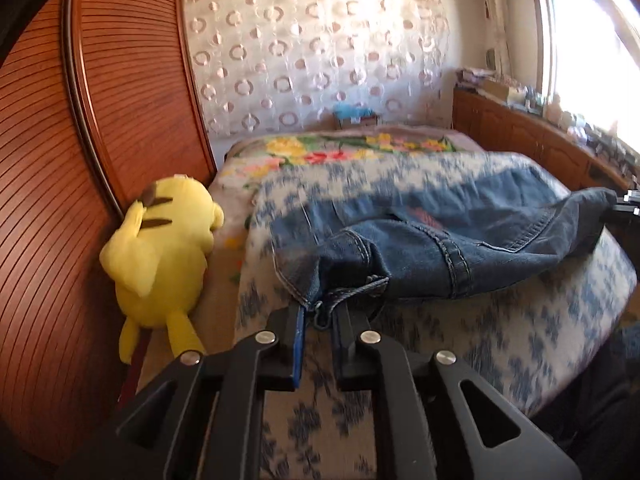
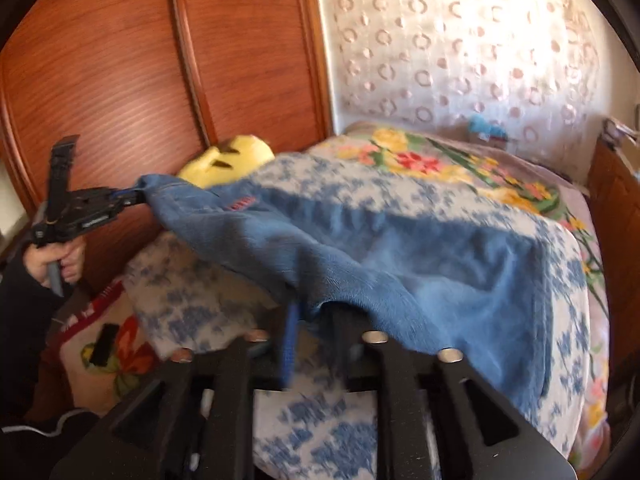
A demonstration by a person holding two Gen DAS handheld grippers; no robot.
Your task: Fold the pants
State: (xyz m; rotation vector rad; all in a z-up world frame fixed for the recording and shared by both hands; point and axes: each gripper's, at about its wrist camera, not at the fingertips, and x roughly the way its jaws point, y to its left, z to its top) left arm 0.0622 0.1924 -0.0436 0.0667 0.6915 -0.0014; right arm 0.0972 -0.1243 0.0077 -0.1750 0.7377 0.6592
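Observation:
Blue denim pants [image 1: 440, 240] hang spread over the bed, stretched between my two grippers. In the left wrist view my left gripper [image 1: 320, 316] pinches a hemmed corner of the denim, with cloth and loose threads between its narrow jaws. Its far side shows in the right wrist view, where the left gripper [image 2: 136, 198] holds the lifted corner in a person's hand [image 2: 60, 264]. My right gripper [image 2: 316, 316] has the other edge of the pants [image 2: 400, 248] between its fingers and draped over them, blurred. The right gripper [image 1: 624, 200] also shows at the frame's edge, holding the raised corner.
The bed carries a blue-and-white patterned cover [image 1: 500, 328] over a floral blanket [image 1: 340, 152]. A yellow plush toy [image 1: 164, 248] leans against the brown slatted wardrobe [image 1: 120, 100] at the left. A wooden cabinet [image 1: 540, 148] with clutter runs under the window at the right.

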